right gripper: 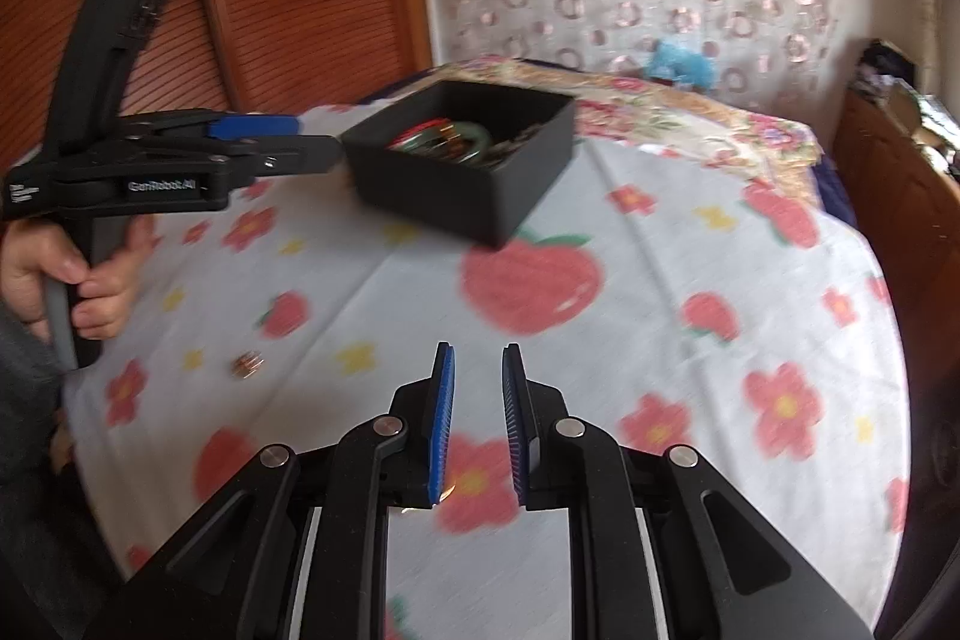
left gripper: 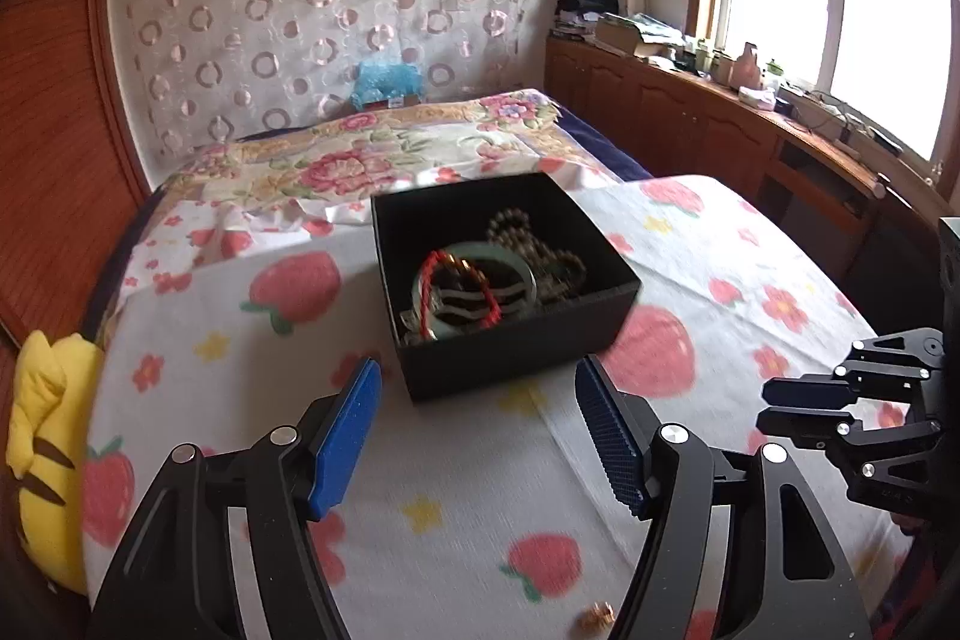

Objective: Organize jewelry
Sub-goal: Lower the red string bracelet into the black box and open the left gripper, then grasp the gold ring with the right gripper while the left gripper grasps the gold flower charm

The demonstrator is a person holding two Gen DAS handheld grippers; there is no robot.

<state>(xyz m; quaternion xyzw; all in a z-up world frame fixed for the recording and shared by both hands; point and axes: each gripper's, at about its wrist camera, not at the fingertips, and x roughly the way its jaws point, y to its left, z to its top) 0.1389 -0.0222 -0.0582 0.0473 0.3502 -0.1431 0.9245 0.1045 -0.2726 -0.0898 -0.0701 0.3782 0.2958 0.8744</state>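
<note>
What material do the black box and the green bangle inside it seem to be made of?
The black box looks like matte cardboard: flat walls, sharp edges, no shine. The green bangle looks like jade or glass: pale, smooth, slightly glossy; blur leaves this open.

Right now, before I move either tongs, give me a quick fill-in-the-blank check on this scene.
1. The jade bangle lies inside the ____ box.
2. The left tongs are ____, holding nothing.
3. The small gold piece lies on the cloth, ____ the box.
4. A cord coloured ____ crosses the bangle.

Missing words: black; open; outside; red
</note>
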